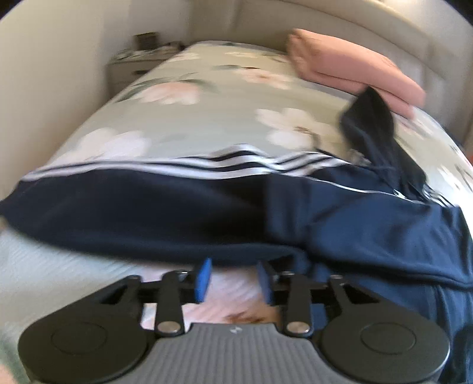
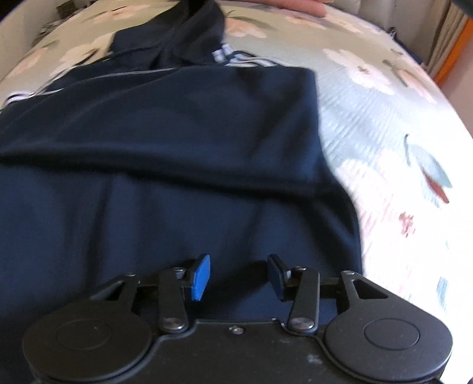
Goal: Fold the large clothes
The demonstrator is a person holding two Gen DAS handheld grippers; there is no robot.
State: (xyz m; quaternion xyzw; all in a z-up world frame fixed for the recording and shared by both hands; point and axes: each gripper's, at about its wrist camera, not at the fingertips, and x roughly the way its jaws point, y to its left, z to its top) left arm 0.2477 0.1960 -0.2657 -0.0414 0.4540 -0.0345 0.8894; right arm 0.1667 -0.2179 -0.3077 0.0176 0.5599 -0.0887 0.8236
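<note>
Navy jacket (image 1: 177, 215): soft, light, slippery knit — spread across the bed (image 1: 207, 118).
Hold: near hem edge.
Left hand-held gripper (image 1: 233, 280): spread, empty.
Right hand-held gripper (image 2: 239, 277): spread, over cloth.

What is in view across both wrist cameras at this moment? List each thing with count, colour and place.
Jacket: one, navy with white stripes, spread on the bed.
Bedspread: one, pale green with white flowers, covering the bed.
Folded fabric: one stack, pink, far side by the headboard.
Headboard: one, cream, behind the bed.
Nightstand: one, pale, far left; items on top blurred.
Left gripper: open, at the jacket's near edge.
Right gripper: open, over the jacket.
</note>
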